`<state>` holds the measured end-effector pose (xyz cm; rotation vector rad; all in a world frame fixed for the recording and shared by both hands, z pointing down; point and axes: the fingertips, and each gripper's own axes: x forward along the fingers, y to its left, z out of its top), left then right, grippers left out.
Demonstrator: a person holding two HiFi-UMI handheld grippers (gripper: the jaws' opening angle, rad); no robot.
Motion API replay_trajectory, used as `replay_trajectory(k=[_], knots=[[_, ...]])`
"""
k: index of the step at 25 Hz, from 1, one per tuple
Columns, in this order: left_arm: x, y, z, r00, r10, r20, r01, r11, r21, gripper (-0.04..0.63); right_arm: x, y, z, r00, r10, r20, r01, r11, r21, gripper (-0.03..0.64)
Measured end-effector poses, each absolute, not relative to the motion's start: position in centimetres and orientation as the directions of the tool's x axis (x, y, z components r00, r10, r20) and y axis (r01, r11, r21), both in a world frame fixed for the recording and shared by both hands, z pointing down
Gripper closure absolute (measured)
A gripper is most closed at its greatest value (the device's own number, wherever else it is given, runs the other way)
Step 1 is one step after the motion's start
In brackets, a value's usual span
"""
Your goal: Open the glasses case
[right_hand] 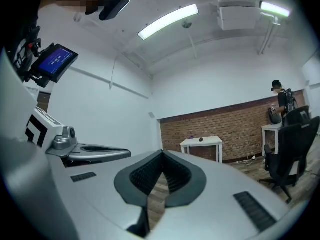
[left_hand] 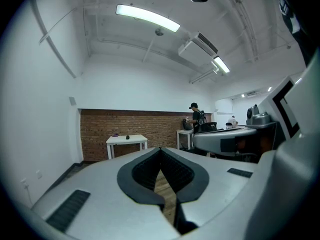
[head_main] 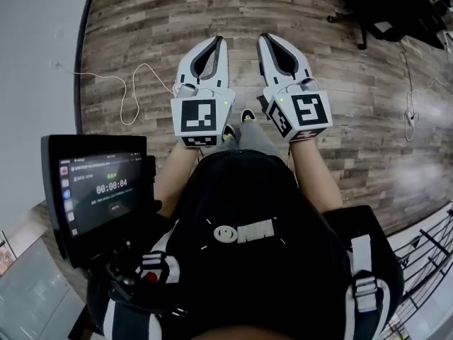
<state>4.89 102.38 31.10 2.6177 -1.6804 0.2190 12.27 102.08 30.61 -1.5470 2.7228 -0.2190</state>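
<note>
1. The left gripper (head_main: 220, 43) and the right gripper (head_main: 263, 40) are held out side by side in front of the person's body, close together but apart. Both point forward over a wooden floor (head_main: 354, 98).
2. Left jaws: seen closed in the left gripper view, the dark pads meeting at the tip. Nothing is held between them; only floor shows through the gap behind the tip.
3. Right jaws: likewise closed and empty in the right gripper view.
4. A white bench (left_hand: 140, 138) is seen well ahead of both grippers, set against a brick wall (left_hand: 97, 129).
5. A small dark object (left_hand: 127, 137) lies on that bench, with a small purple thing (left_hand: 116, 134) beside it. Whether the dark object is the glasses case cannot be told; it is too small in every view.
6. A second white bench (left_hand: 183, 133) stands to the right of the first. A person (left_hand: 196, 117) in a cap, carrying a backpack, is seen at it.
7. A black office chair (right_hand: 291, 146) is seen at the right of the right gripper view, on the floor.
8. A screen (head_main: 100, 190) showing a timer is mounted at the person's left side.
9. A white cable (head_main: 131, 94) lies looped on the floor, left of the left gripper.
10. Strip lights (left_hand: 147, 18) are lit on the white ceiling.
</note>
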Motion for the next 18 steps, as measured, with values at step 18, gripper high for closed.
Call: replay_trajectory(k=[18], knots=[[7.8, 91.3, 31.1, 0.398, -0.908, 0.126, -0.91, -0.409, -0.071, 0.597, 16.2, 90.3, 31.0, -0.52, -0.854, 0.008, -0.847, 0.515, -0.134, 0.622]])
